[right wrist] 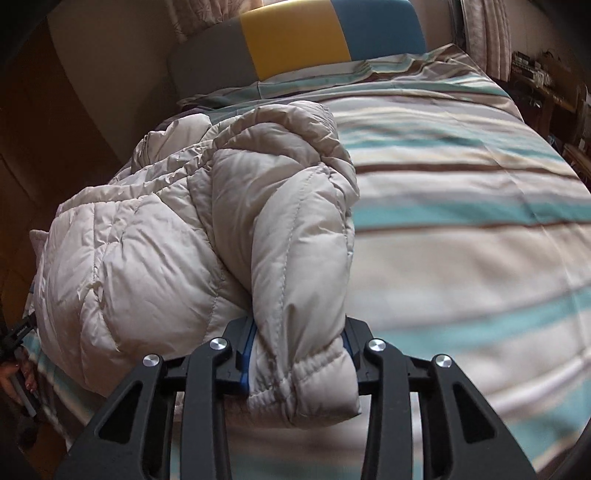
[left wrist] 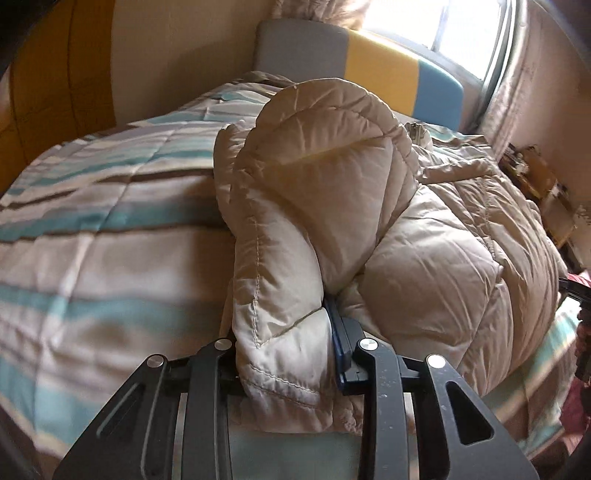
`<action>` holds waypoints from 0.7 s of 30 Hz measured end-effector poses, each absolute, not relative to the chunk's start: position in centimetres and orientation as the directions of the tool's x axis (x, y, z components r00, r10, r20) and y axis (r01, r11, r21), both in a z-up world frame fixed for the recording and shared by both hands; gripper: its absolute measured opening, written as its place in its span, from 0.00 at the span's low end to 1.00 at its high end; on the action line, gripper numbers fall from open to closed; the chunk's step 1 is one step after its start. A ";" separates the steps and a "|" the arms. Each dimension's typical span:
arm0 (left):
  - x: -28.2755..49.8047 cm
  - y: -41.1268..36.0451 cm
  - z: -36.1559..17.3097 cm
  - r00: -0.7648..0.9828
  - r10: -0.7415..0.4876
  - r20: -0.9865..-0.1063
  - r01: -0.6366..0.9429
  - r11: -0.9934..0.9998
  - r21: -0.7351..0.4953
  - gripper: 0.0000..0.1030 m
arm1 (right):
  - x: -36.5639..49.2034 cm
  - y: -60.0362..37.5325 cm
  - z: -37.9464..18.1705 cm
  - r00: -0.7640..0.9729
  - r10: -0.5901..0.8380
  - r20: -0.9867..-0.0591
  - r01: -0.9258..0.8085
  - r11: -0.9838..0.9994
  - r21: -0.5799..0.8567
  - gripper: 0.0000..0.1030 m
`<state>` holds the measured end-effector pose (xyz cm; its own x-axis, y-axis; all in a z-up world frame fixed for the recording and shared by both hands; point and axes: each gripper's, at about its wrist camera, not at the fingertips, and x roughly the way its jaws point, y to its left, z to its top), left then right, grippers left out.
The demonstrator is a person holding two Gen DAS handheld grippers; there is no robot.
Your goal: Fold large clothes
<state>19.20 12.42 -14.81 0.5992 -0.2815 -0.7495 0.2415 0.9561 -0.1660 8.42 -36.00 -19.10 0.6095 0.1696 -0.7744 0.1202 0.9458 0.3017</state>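
A beige quilted puffer jacket point(left wrist: 424, 236) lies bunched on a striped bedspread point(left wrist: 92, 229). My left gripper point(left wrist: 284, 354) is shut on a stitched edge of the jacket, which rises in a fold in front of the camera. My right gripper point(right wrist: 299, 347) is shut on a sleeve with an elastic cuff point(right wrist: 317, 387) of the same jacket point(right wrist: 140, 251). The body of the jacket lies to the right of the left gripper and to the left of the right gripper.
The bed has a grey, yellow and blue headboard point(right wrist: 295, 44) at the far end. A window with curtains point(left wrist: 454, 33) is behind it. Cluttered shelves point(right wrist: 546, 85) stand beside the bed. The striped bedspread point(right wrist: 461, 221) spreads out to the right in the right wrist view.
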 end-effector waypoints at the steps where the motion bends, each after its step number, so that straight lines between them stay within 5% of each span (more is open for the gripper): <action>1: 18.0 12.6 -14.9 0.597 -0.291 -0.748 0.248 0.953 -0.173 0.29 | 7.5 -36.2 -19.1 0.607 0.176 -0.775 0.120 0.943 0.309 0.33; 12: 8.4 13.7 -14.3 0.575 -0.366 -0.732 0.305 0.926 -0.223 0.33 | -2.0 -37.0 -18.0 0.602 0.216 -0.769 0.079 0.942 0.326 0.41; 14: 8.4 14.2 -13.9 0.576 -0.378 -0.725 0.308 0.922 -0.236 0.39 | -1.4 -37.0 -17.4 0.630 0.199 -0.751 0.076 0.946 0.315 0.50; 17: 9.3 14.5 -12.8 0.608 -0.351 -0.712 0.288 0.933 -0.214 0.64 | -0.1 -38.2 -16.1 0.678 0.175 -0.714 0.107 0.938 0.331 0.66; 21: 10.8 14.7 -10.3 0.663 -0.349 -0.663 0.295 0.935 -0.197 0.81 | 3.0 -38.9 -15.0 0.694 0.180 -0.697 0.115 0.928 0.355 0.68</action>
<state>10.75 14.75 -10.25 0.6626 -0.3491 -0.6627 0.2953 0.9348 -0.1973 2.99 -38.85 -14.99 0.6939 0.1802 -0.6972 0.1153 0.9279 0.3546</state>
